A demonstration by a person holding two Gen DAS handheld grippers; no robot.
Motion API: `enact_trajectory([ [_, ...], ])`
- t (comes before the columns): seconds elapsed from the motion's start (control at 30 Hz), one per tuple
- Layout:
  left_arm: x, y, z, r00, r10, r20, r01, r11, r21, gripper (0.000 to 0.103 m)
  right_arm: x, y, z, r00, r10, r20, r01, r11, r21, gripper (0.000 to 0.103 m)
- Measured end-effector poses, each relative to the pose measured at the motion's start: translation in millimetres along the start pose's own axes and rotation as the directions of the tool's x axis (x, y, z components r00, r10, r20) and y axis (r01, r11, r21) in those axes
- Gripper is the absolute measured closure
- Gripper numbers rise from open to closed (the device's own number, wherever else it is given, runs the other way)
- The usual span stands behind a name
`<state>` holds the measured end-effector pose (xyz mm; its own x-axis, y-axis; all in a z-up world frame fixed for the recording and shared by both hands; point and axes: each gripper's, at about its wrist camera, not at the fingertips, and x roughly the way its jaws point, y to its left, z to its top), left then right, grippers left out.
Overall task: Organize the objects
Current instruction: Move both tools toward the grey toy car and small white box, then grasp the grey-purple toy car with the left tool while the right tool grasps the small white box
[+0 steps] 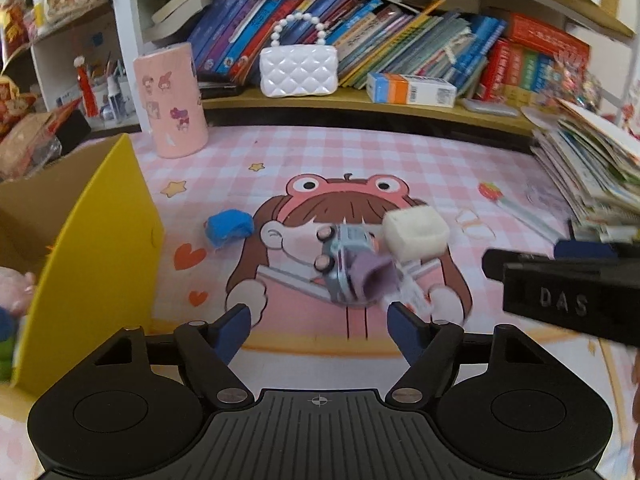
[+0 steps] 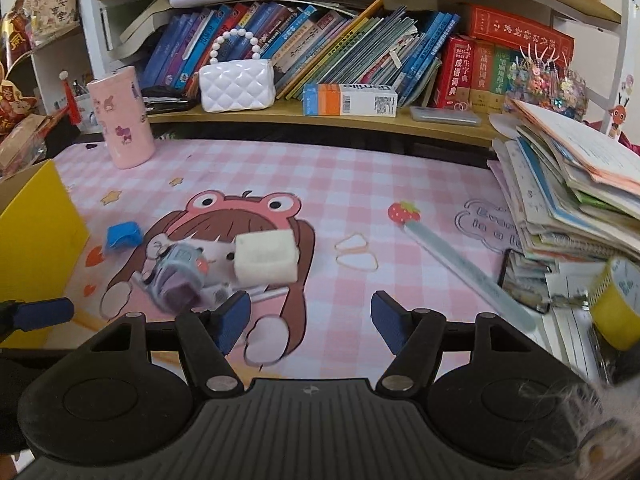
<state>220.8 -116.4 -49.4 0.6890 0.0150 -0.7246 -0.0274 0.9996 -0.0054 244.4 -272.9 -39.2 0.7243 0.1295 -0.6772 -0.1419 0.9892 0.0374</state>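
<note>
A small toy car (image 1: 346,262) with a purple piece on it lies on its side on the pink checked mat, just beyond my left gripper (image 1: 318,322), whose blue pads stand apart with nothing between them. Beside the car sits a white foam cube (image 1: 416,232). A blue lump (image 1: 229,227) lies further left, near the yellow cardboard box (image 1: 100,256). In the right wrist view the toy car (image 2: 178,274) and white cube (image 2: 266,260) lie ahead and to the left of my right gripper (image 2: 310,318), which is open and empty. The blue lump (image 2: 123,237) sits near the yellow box (image 2: 36,236).
A pink tin (image 1: 172,100), white quilted purse (image 1: 298,70) and rows of books line the back shelf. A stack of booklets (image 2: 576,200) rises at right. A strawberry ruler (image 2: 460,264), rubber bands (image 2: 356,254) and a yellow cup (image 2: 616,300) lie on the right side.
</note>
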Motion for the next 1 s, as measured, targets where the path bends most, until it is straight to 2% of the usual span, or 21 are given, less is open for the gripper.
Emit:
enact_trajectory([
  [0.17, 24.1, -2.9, 15.4, 0.999, -0.047, -0.014, 0.046, 0.998, -0.033, 0.027, 10.9, -11.7, 9.8, 0.999, -0.035, 0.011, 0.035, 0.999, 0.037, 0.038],
  [0.37, 55.3, -7.0, 26.7, 0.997, -0.069, -0.032, 0.066, 0.995, -0.073, 0.027, 14.6, -26.9, 13.0, 0.999, -0.046, 0.004, 0.046, 0.998, 0.048, 0.038],
  [0.43, 65.1, -3.9, 28.0, 0.996, -0.075, -0.039, 0.070, 0.992, -0.109, 0.036, 14.6, -28.8, 12.4, 0.999, -0.040, 0.001, 0.040, 0.998, 0.048, 0.038],
  [0.5, 70.7, 4.4, 27.8, 0.992, -0.123, -0.037, 0.115, 0.978, -0.174, 0.050, 15.6, -28.9, 11.3, 1.000, -0.024, -0.006, 0.024, 0.999, 0.049, 0.038],
  [0.53, 71.7, 8.1, 28.0, 0.989, -0.143, -0.035, 0.133, 0.970, -0.201, 0.052, 16.6, -27.7, 10.5, 1.000, -0.012, -0.011, 0.013, 0.999, 0.048, 0.038],
  [0.6, 71.1, 13.2, 28.6, 0.987, -0.155, -0.043, 0.142, 0.966, -0.214, 0.054, 18.4, -25.0, 8.8, 1.000, 0.012, -0.022, -0.011, 0.999, 0.042, 0.038],
  [0.7, 62.1, 25.4, 29.3, 0.991, -0.125, -0.055, 0.109, 0.966, -0.235, 0.054, 23.8, -17.2, 6.4, 0.997, 0.061, -0.048, -0.060, 0.998, 0.017, 0.038],
  [0.9, 24.3, 54.6, 33.8, 0.997, -0.079, 0.000, 0.075, 0.948, -0.311, 0.054, 43.5, 15.9, -6.7, 0.979, 0.163, -0.121, -0.176, 0.979, -0.101, 0.039],
  [1.0, 8.5, 61.0, 34.1, 0.997, -0.079, 0.014, 0.079, 0.946, -0.314, 0.054, 55.0, 32.9, -12.3, 0.973, 0.188, -0.133, -0.208, 0.965, -0.160, 0.045],
])
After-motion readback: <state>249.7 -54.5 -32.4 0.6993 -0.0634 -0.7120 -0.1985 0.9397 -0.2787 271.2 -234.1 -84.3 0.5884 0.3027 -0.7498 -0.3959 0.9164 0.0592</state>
